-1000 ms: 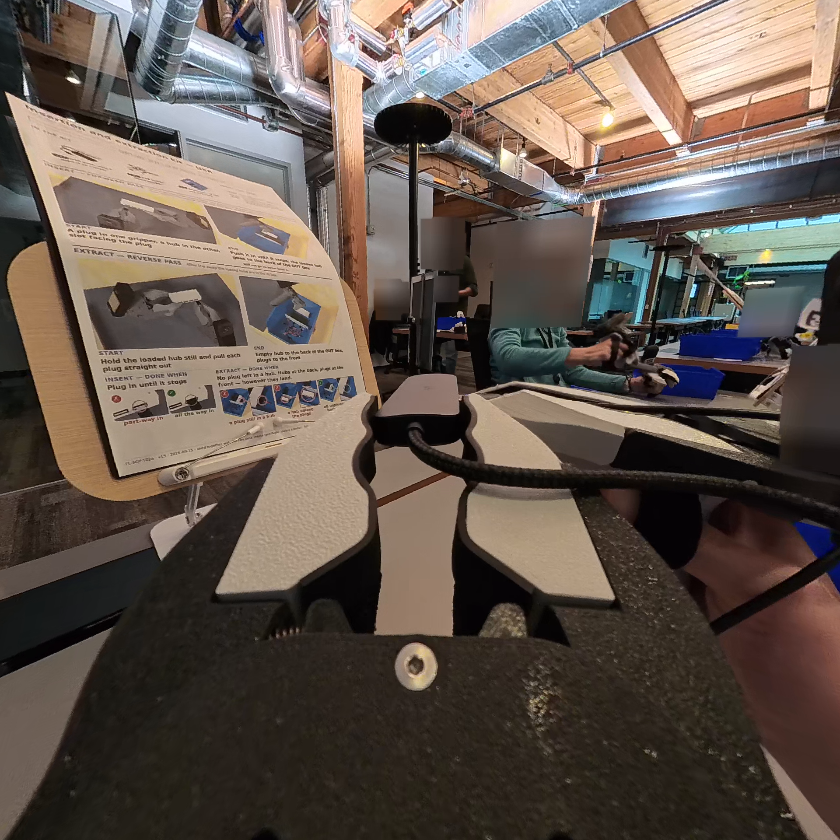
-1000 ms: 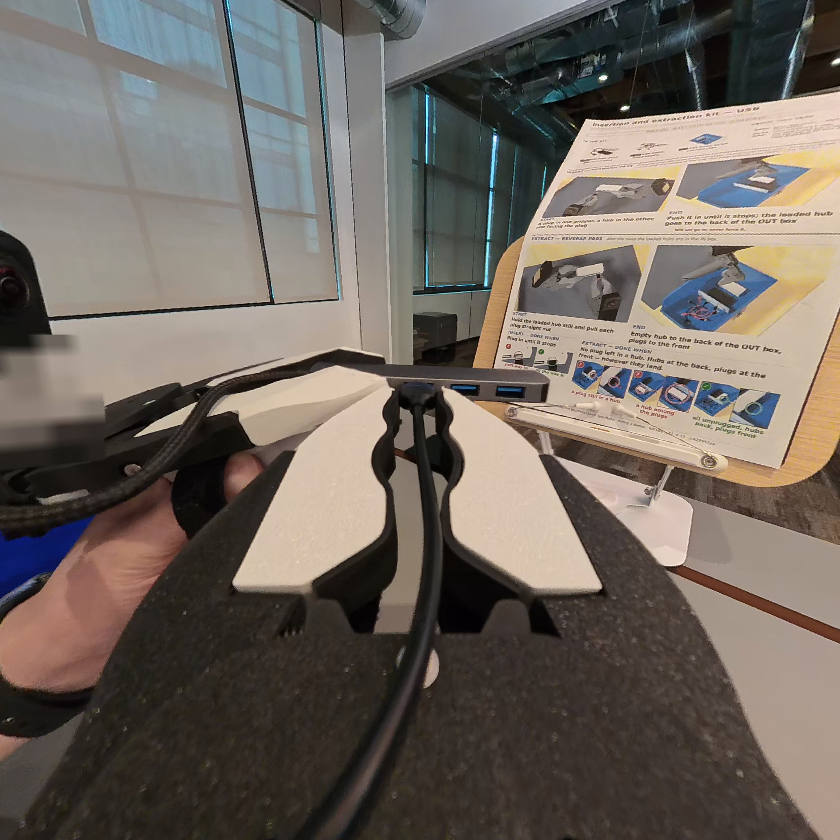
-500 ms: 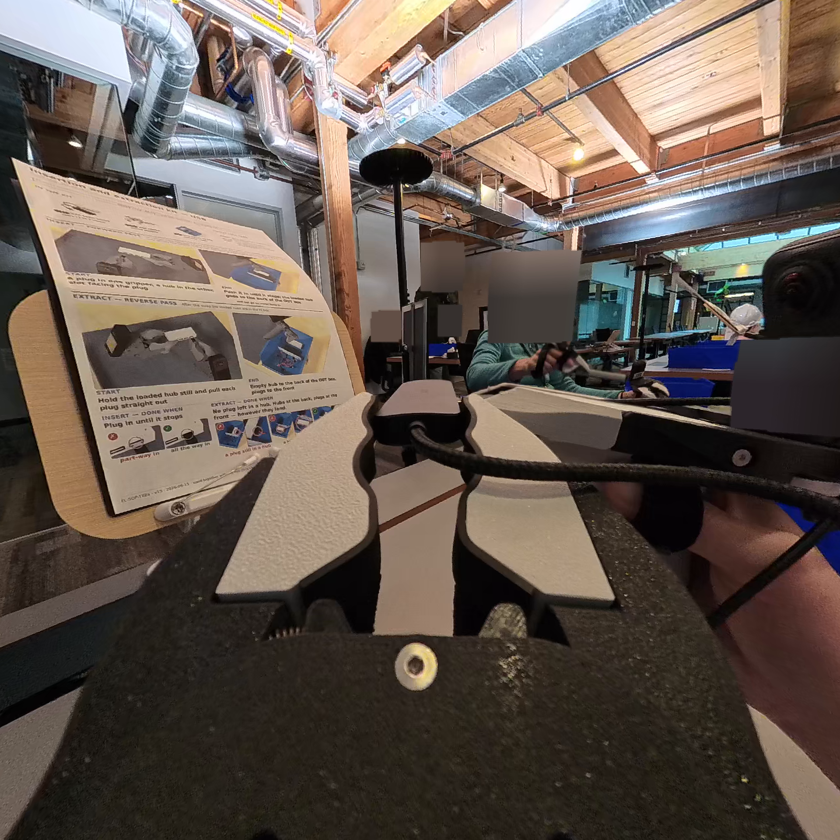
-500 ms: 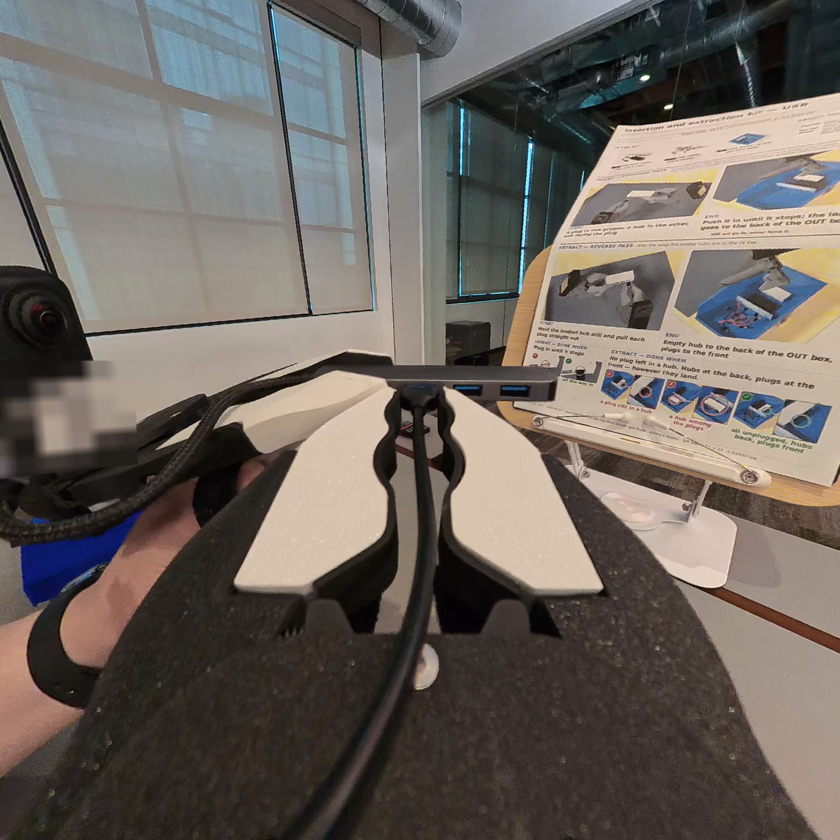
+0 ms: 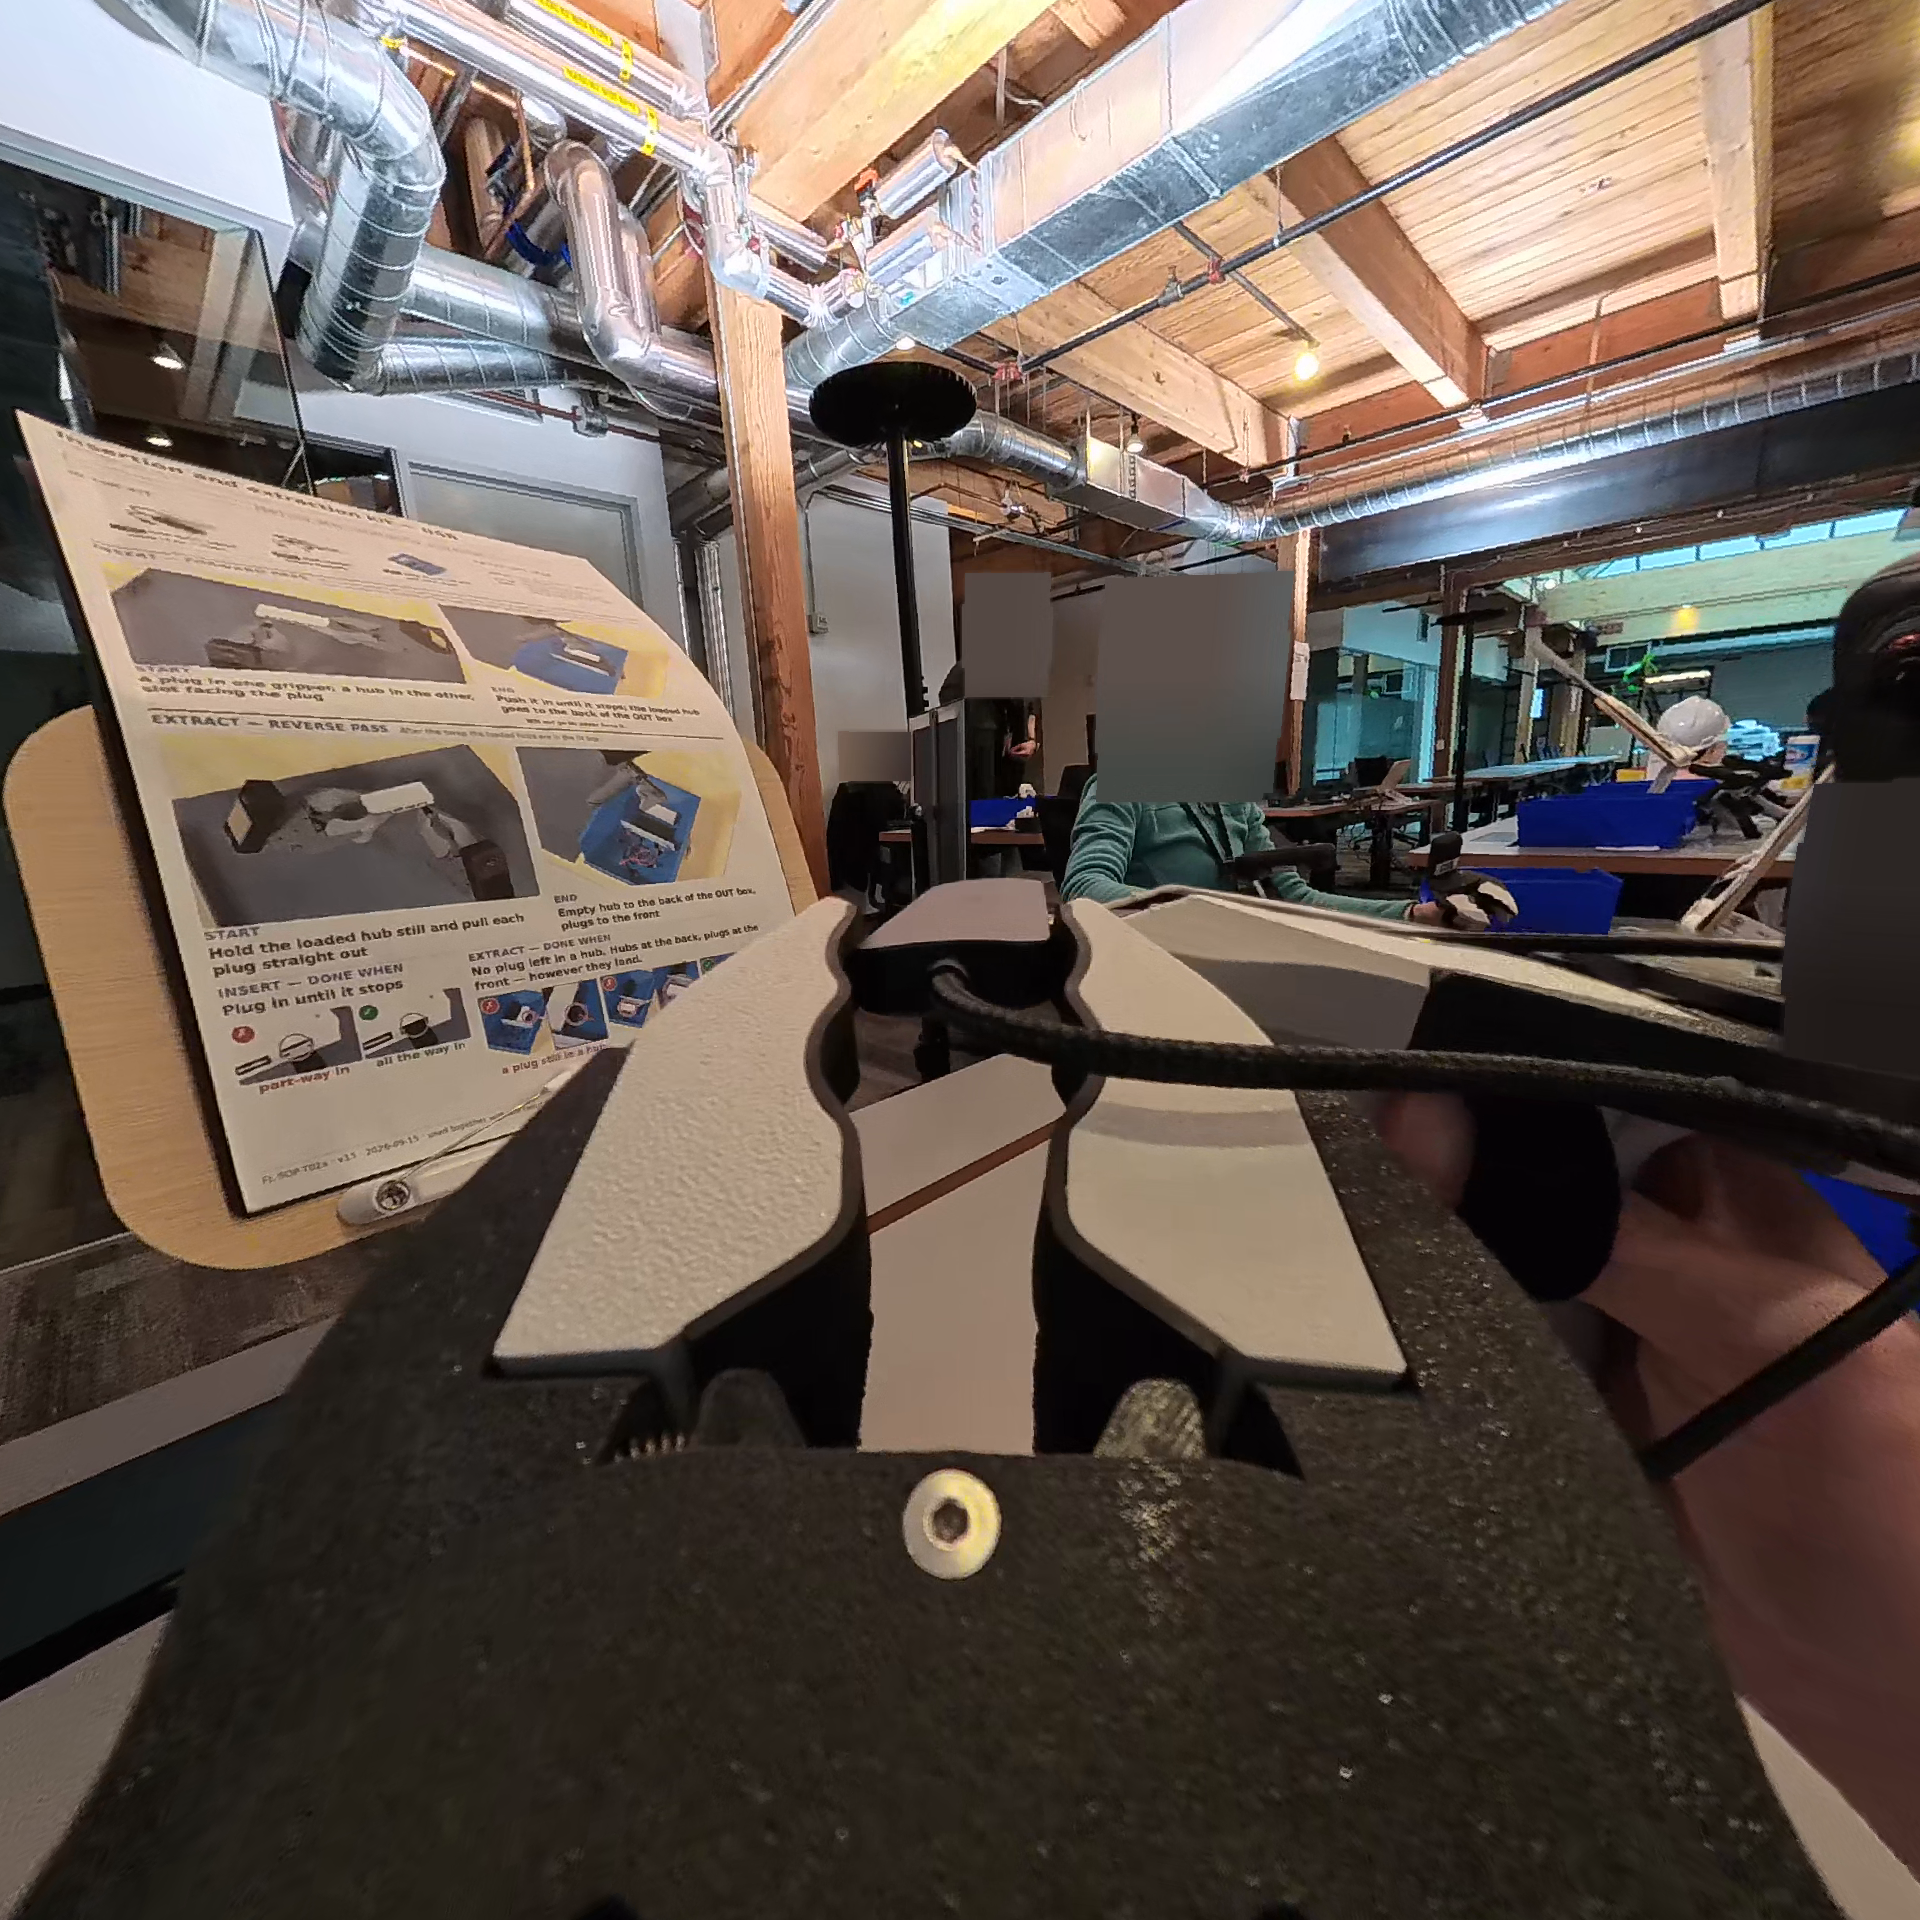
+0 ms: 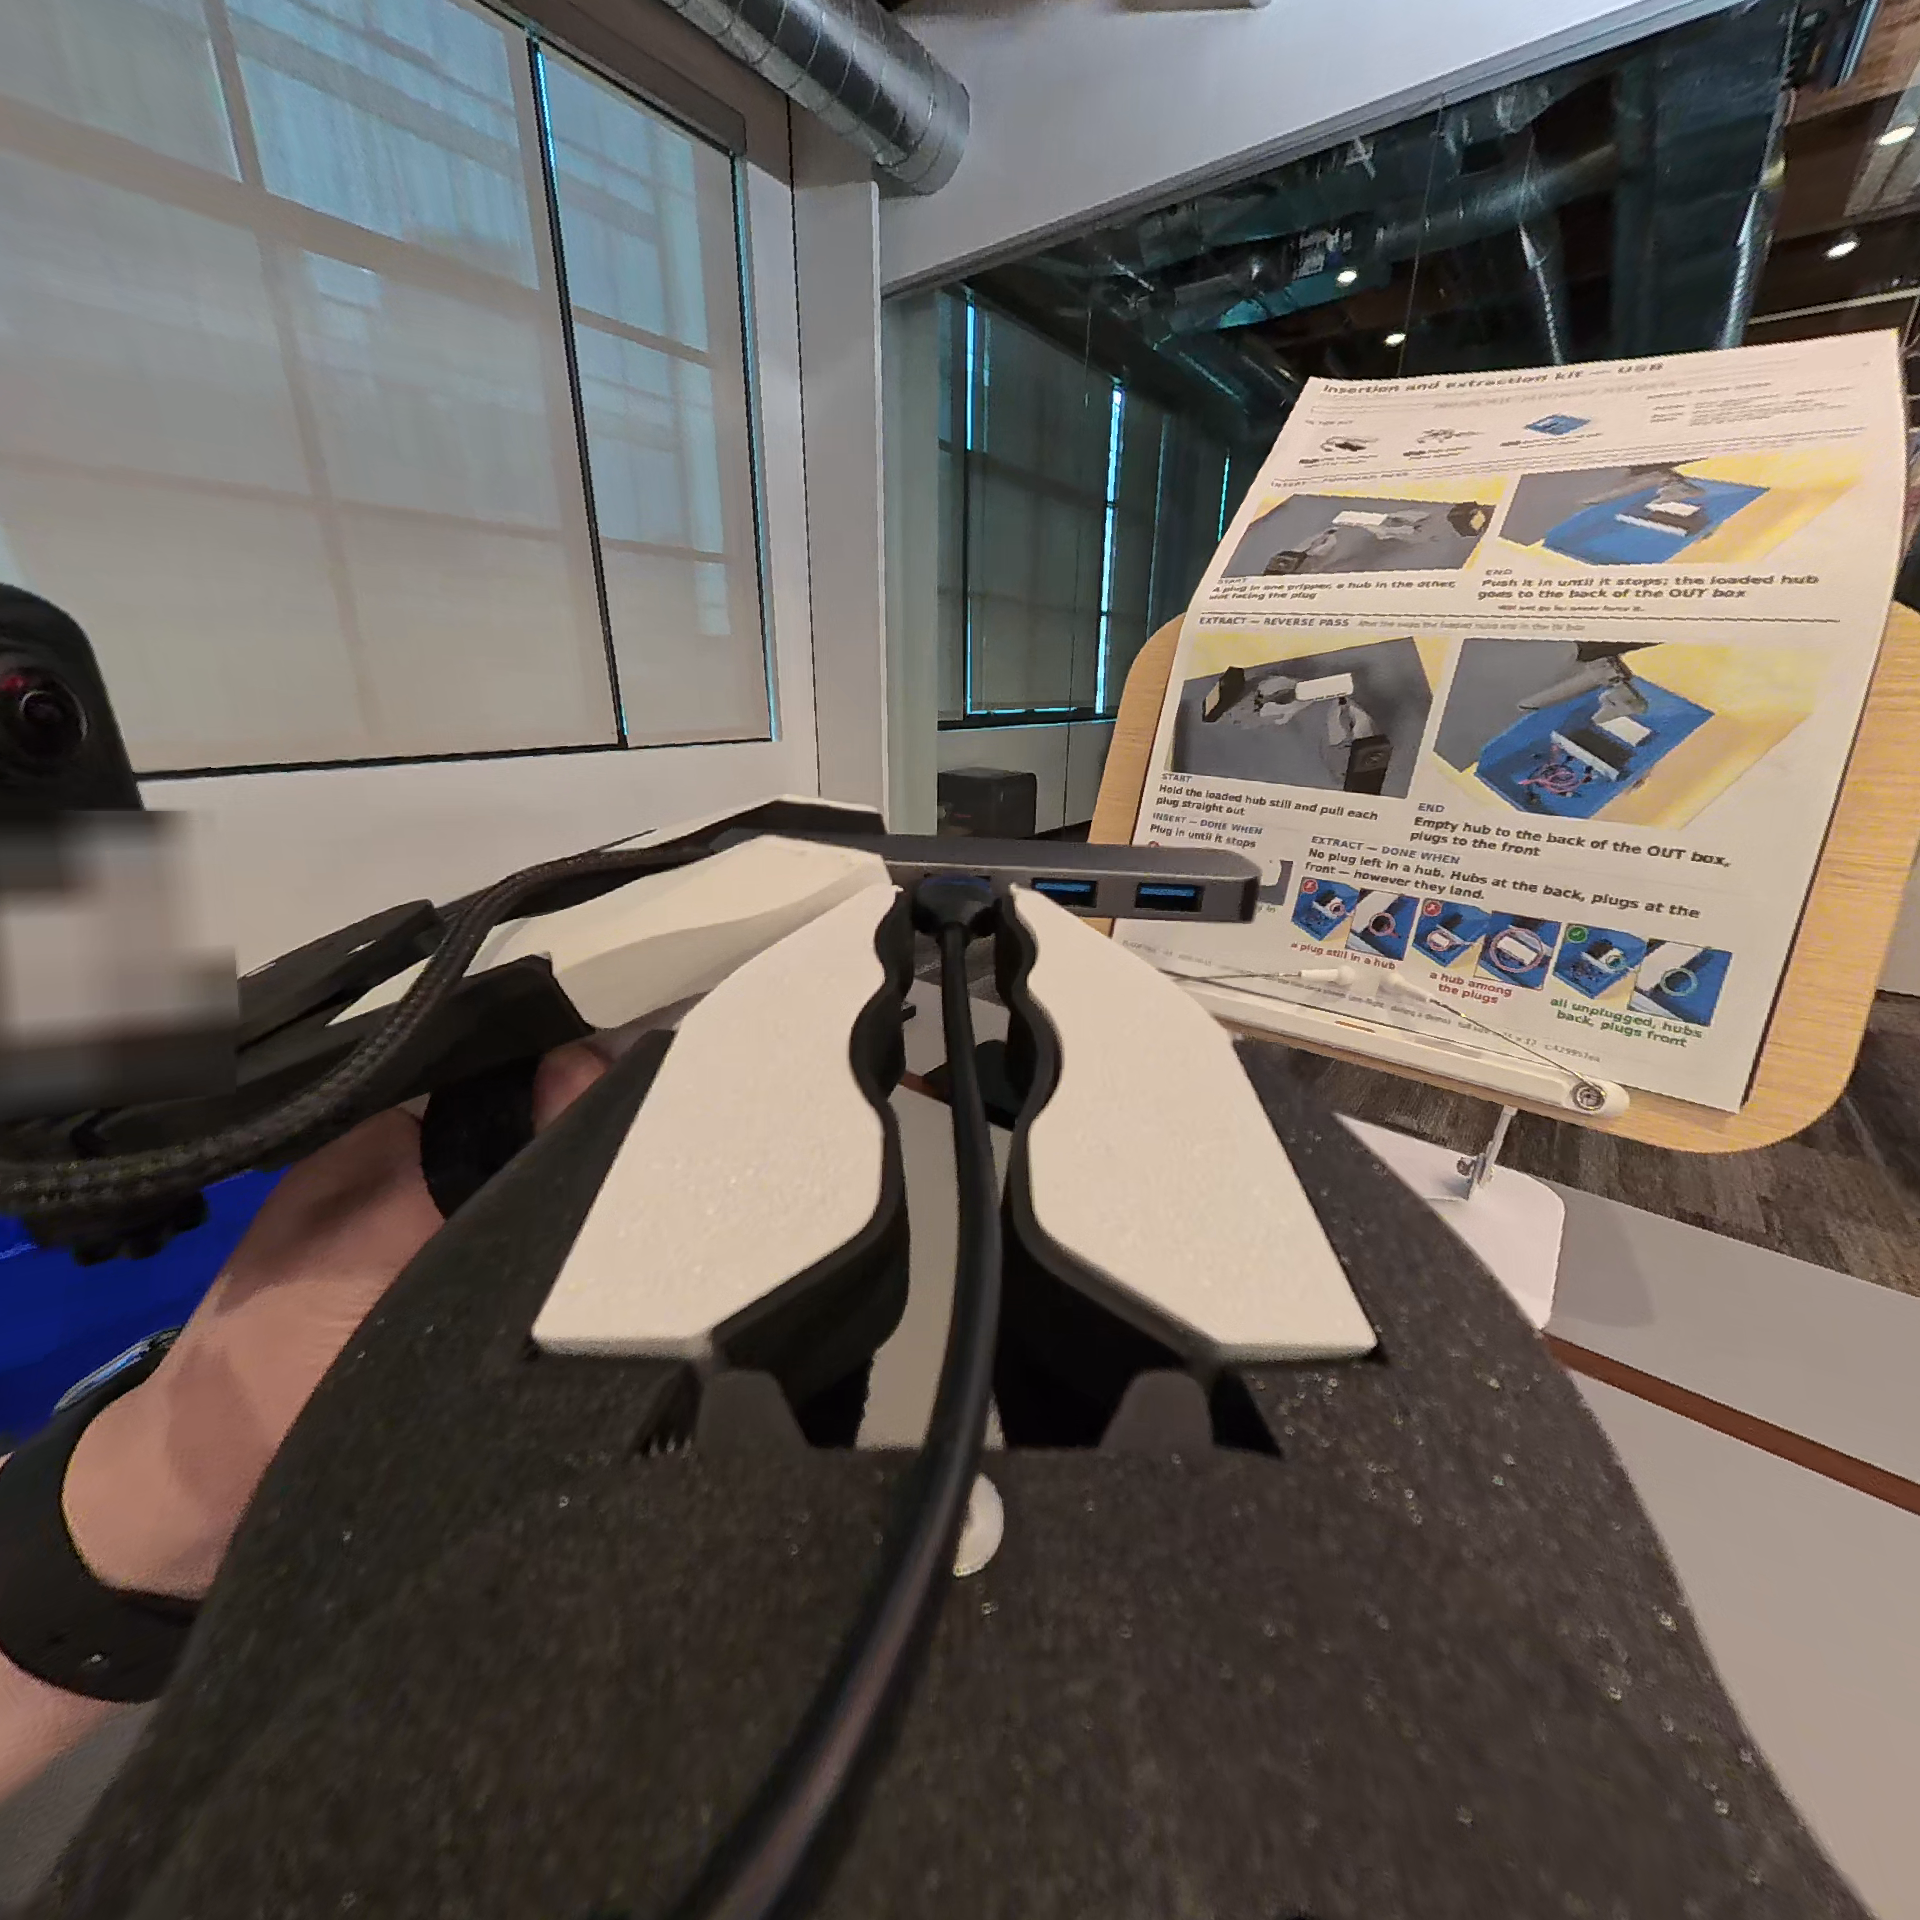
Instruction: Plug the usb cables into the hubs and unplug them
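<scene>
The hub (image 5: 961, 923) sits squeezed at the tips of your left gripper (image 5: 956, 971), held flat so its holes face the plug (image 6: 953, 902). Your right gripper (image 6: 951, 914) pinches that plug, lined up straight at the hub's side.

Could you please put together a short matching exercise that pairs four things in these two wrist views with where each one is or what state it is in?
Things:
1. hub
2. smooth black cable
3. braided cable
4. instruction sheet

Places or states:
A. propped on a wooden stand
B. clamped at one end by the left gripper
C. runs back between the right gripper fingers, its plug at a hub port
D. leaves the hub's end and trails off to the right in the left wrist view

Pairs: 1-B, 2-C, 3-D, 4-A
</scene>
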{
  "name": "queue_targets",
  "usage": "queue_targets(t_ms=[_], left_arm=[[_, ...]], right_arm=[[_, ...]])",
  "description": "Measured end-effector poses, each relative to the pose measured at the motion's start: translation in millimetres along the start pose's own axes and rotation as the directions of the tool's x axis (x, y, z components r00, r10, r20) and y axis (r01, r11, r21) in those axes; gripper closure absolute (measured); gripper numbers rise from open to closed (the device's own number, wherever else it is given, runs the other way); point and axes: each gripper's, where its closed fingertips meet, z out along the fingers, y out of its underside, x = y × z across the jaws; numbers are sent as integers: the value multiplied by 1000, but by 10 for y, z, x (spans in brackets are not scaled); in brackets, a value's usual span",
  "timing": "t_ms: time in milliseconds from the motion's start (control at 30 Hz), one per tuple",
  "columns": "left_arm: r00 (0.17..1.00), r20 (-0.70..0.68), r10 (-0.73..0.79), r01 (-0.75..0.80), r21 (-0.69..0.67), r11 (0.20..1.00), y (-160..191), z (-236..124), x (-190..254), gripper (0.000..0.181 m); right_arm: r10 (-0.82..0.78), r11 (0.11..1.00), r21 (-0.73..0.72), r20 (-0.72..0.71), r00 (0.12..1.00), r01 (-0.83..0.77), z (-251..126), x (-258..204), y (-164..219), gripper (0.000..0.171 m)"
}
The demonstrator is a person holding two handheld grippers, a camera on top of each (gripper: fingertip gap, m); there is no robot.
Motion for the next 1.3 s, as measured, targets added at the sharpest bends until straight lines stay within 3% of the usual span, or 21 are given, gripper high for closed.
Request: queue_targets(t_ms=[633, 800, 1300], left_arm=[[997, -71, 17, -15, 29, 999, -91, 21, 117, 147], [999, -28, 44, -42, 42, 998, -67, 13, 79, 147], [999, -41, -13, 16, 72, 997, -67, 7, 88, 147]], right_arm=[[-75, 995, 69, -54, 996, 78, -102, -1, -115, 156], [36, 999, 27, 2, 999, -36, -58, 11, -75, 156], [-56, 998, 38, -19, 998, 56, -62, 7, -104, 156]])
